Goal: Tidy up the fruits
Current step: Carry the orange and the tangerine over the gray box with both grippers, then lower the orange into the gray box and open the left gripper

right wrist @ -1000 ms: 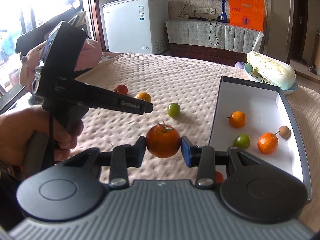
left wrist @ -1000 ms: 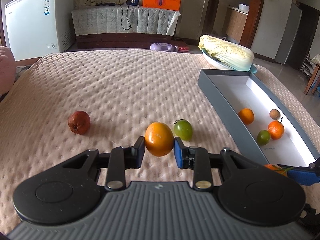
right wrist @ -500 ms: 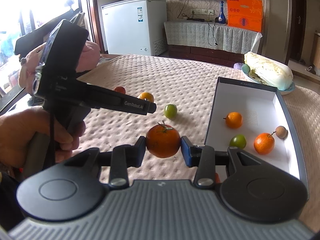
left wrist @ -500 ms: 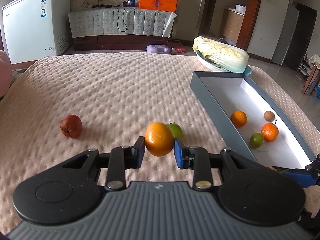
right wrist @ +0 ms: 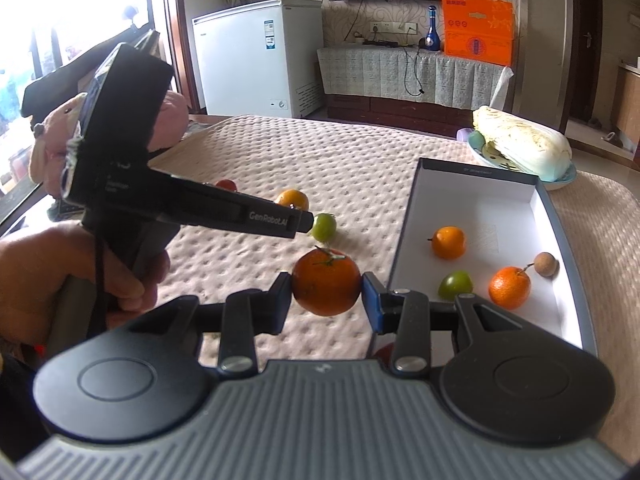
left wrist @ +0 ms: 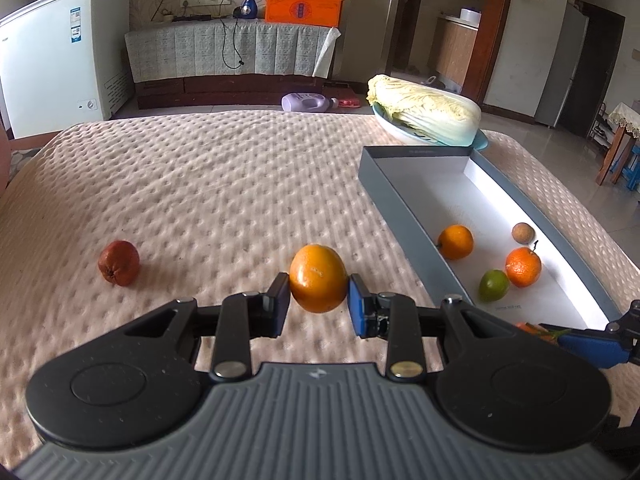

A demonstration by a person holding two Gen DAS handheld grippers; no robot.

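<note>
My left gripper [left wrist: 318, 302] is shut on a smooth yellow-orange fruit [left wrist: 318, 283] and holds it above the bed. My right gripper [right wrist: 326, 292] is shut on a stemmed orange tomato [right wrist: 326, 282], just left of the grey box [right wrist: 404, 236]. The box [left wrist: 404, 216] holds two oranges [left wrist: 455, 242], a green fruit [left wrist: 493, 285] and a small brown fruit [left wrist: 523, 233]. A dark red fruit [left wrist: 119, 262] lies on the bed at left. A green tomato [right wrist: 324, 227] lies on the bed, hidden behind the held fruit in the left wrist view.
The quilted bed cover [left wrist: 224, 184] fills the scene. A cabbage on a plate [left wrist: 428, 114] sits behind the box. The left gripper's body and hand [right wrist: 132, 200] cross the right wrist view. A pink soft toy [right wrist: 172, 120] lies at the bed's left edge.
The left gripper has risen with its fruit and shifted so that the green tomato is hidden behind it. The right gripper has moved slightly toward the box with the tomato.
</note>
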